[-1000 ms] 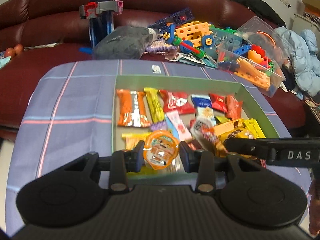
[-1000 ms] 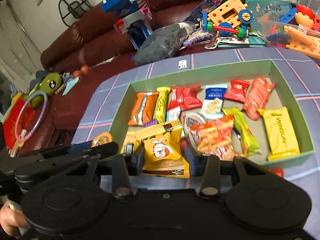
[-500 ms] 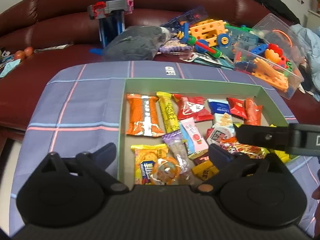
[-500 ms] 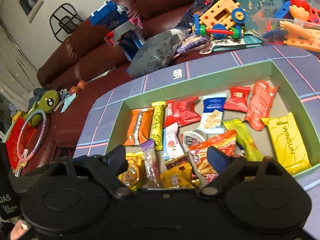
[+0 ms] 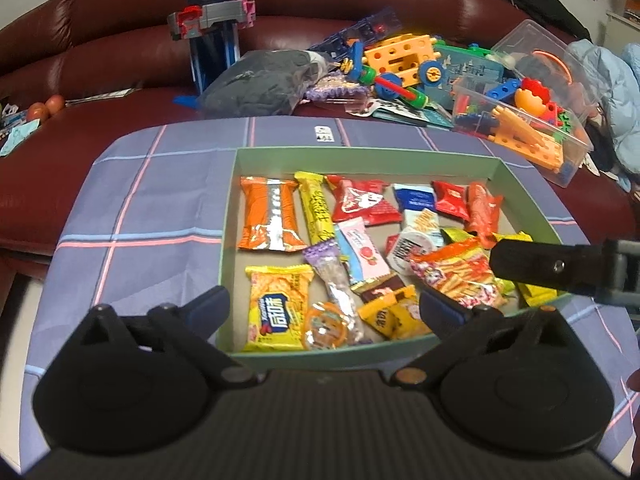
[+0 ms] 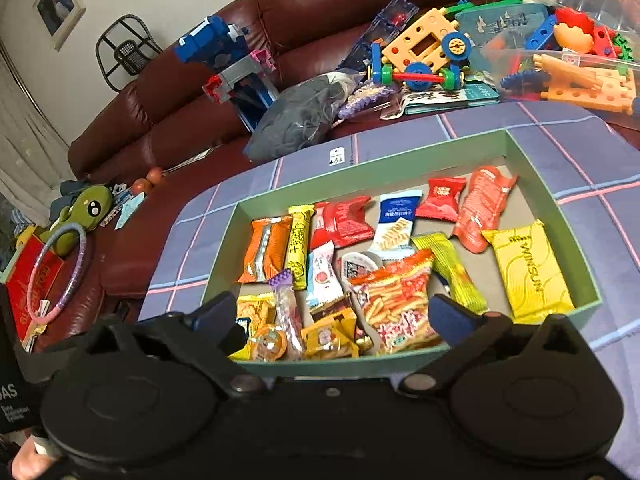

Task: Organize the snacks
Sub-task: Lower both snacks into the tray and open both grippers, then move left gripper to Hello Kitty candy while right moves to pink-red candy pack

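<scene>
- A home living room, shown by the dark red leather sofa point(image 5: 120, 20).
- On the sofa seat: building-block toys point(image 5: 404, 64) and a clear toy bin point(image 5: 528, 100).
- Left of the sofa: a framed picture point(image 6: 59, 2) on the wall.
- In front of the sofa: a plaid-covered table point(image 5: 160, 200).

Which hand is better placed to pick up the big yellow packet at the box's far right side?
Right. The right gripper is open and nearer the yellow packet; the left gripper sits over the box's other end.

Left tongs point(image 5: 324, 310) wide apart and empty; right tongs point(image 6: 336, 314) opening, likewise empty.
</scene>
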{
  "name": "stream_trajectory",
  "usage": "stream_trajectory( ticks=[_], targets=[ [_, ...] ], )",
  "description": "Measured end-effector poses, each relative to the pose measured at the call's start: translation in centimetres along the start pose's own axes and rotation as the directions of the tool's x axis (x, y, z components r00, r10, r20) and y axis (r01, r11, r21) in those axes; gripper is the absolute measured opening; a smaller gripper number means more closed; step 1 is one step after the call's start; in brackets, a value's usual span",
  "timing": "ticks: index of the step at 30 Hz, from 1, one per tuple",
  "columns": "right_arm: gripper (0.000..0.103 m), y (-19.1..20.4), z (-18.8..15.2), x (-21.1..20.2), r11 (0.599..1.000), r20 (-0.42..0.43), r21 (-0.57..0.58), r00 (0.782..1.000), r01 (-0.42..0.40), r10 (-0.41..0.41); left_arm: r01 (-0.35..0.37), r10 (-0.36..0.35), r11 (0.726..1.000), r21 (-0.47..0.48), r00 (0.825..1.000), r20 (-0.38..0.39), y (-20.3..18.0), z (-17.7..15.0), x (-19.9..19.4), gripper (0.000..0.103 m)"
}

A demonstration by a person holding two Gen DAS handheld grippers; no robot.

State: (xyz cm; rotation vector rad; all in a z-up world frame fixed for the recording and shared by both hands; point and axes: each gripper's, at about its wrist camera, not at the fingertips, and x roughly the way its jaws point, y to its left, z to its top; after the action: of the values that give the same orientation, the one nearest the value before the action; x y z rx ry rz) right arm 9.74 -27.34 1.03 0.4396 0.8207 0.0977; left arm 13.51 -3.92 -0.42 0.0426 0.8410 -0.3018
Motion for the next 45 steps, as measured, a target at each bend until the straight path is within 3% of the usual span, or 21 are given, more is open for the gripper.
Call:
stream_trajectory(
  ticks=[20, 35, 43, 45],
  targets=[
    [0.103, -3.7, -3.5, -7.4, 0.997, 0.049, 0.071, 0.999, 0.01, -0.014, 0.013, -0.014, 0.997, 0.081, 1.0, 0.01, -3.8, -3.0, -4.7, 0.103],
    [0.103, -10.1, -8.0, -9.5, 0.975, 0.004, 0.199, 0.995, 0.102, -0.105, 0.028, -0.019, 0.997, 0.074, 0.993, -0.116, -4.3, -7.8, -3.1, 0.103],
    [0.103, -12.6, -12.3, -7.5, 0.954, -0.116, 0.258, 0.986, 0.149, -0.123, 0.023, -0.009, 0.998, 0.066, 0.981, -0.195, -4.2, -10.2, -1.4, 0.103],
    [0.094, -13.2, -13.0, -7.3, 0.951, -0.121, 0.259, 0.983, 0.166, -0.138, 0.021, -0.008, 0.998, 0.059, 0.977, -0.213, -4.2, -10.6, -0.9, 0.103]
  ],
)
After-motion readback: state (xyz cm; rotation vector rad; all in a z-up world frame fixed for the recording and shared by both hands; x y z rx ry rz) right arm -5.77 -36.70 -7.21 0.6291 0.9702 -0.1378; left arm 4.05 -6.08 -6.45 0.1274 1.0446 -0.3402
